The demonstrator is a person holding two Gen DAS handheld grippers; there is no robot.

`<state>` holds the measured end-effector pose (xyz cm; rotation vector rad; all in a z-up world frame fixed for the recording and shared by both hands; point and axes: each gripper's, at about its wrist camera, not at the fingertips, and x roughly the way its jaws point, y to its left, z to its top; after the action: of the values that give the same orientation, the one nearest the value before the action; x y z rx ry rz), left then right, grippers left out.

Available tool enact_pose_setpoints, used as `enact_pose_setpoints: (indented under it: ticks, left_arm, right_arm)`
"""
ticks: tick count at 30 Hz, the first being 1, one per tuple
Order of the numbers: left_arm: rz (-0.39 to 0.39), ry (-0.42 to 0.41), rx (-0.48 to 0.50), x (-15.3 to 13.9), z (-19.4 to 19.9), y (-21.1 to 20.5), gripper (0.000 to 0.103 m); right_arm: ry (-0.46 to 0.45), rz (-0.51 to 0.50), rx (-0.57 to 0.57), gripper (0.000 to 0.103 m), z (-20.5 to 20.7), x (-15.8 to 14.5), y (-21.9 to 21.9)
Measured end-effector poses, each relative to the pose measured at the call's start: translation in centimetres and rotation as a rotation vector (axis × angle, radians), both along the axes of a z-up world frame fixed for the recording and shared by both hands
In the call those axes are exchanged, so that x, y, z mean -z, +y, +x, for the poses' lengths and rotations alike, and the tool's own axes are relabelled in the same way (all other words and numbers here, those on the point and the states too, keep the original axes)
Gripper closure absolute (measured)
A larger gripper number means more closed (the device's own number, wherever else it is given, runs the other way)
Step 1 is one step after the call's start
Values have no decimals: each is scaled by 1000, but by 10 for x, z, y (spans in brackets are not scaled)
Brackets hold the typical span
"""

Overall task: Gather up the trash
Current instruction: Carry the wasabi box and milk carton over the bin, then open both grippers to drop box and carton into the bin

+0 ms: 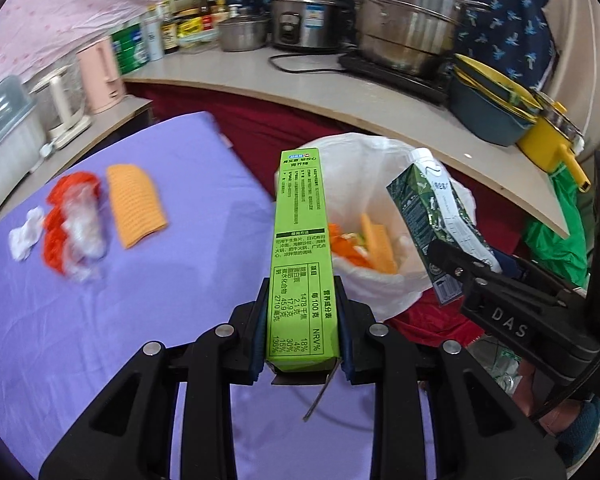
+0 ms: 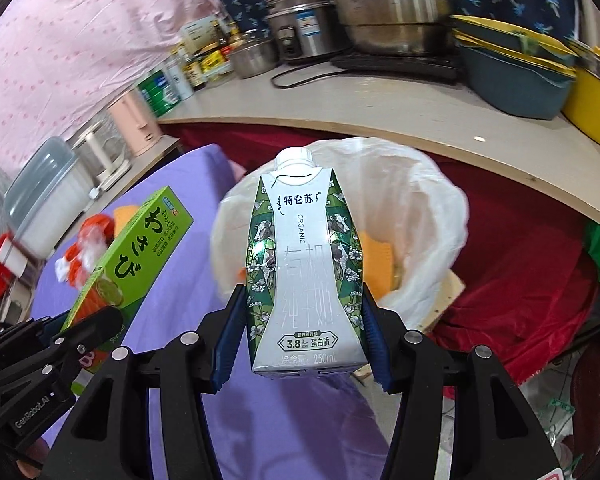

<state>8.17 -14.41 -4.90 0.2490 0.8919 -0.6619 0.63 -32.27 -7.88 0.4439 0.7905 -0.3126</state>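
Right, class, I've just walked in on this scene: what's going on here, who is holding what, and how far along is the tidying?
A person is clearing trash with two handheld grippers. The left gripper is clamped on a green wasabi box, and the right gripper grips a milk carton. Both point toward the white-lined trash bin, which already holds orange scraps. An orange cloth, a red-and-white wrapper and a white tissue lie on the purple table.

We get bright, even indoor light, heavy fisheye bending with dark corners, and motion blur smearing the red wrapper (image 1: 70, 224) mid-left.
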Motion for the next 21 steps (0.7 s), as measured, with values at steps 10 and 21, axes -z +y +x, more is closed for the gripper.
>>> enact_pose_setpoints:
  ticks: [10,21]
  left_arm:
    - [24,27,94,11,16,-66,76]
    - [38,37,97,24,38,-83,73]
  right_arm:
    - [34,25,56,51,7,21,-43]
    - [50,39,62,50,22,33,-51]
